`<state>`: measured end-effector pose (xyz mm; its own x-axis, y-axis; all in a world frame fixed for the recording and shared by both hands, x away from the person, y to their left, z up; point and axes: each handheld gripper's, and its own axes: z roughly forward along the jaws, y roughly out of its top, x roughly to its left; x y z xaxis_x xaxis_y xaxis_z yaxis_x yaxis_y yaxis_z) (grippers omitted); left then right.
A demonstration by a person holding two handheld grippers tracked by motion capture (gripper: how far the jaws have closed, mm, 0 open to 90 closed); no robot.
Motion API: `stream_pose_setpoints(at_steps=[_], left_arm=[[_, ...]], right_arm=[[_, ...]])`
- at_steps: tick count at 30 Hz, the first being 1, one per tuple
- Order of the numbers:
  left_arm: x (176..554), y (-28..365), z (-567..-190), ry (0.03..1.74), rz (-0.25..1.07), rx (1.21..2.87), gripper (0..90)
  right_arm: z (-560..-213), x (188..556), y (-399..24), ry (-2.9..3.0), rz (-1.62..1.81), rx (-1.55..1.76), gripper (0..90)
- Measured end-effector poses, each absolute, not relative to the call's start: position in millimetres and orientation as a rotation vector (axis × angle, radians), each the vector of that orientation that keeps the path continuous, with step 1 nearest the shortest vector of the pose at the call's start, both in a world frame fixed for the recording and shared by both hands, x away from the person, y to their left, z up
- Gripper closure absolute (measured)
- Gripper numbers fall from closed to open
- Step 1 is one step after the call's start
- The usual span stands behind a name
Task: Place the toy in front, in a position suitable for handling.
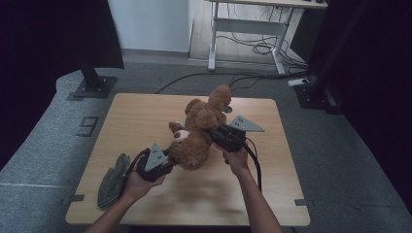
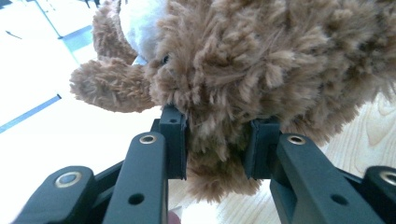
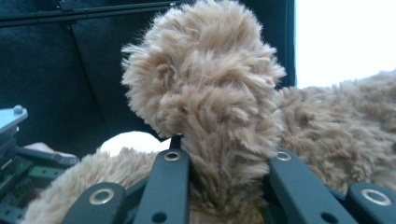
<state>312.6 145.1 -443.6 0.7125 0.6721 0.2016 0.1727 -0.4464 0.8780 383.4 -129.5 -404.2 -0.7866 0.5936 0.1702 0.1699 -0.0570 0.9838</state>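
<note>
Wooden bench (image 1: 145, 116) in a dim room carries the work: the teddy bear (image 1: 199, 133) is held clear above its middle, long axis running from the near-left corner toward the far-right corner. The left gripper (image 1: 167, 156) sits at the bear's lower, near end, jaws clamped on a tuft of fur. The right gripper (image 1: 214, 133) is clamped on a limb at mid-body, from the right edge side. A grey cloth (image 1: 112, 179) lies by the near-left corner. Any stretching or turning would act along this diagonal
</note>
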Motion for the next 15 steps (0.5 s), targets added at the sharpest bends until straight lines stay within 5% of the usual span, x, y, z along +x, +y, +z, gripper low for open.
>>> stream_pose_setpoints(at_steps=[15], left_arm=[[323.3, 143.3, -449.3, 0.602, 0.618, 2.012, 68.9]], right_arm=[[-422.0, 367.7, -144.9, 1.85, 1.947, 0.894, 77.1]])
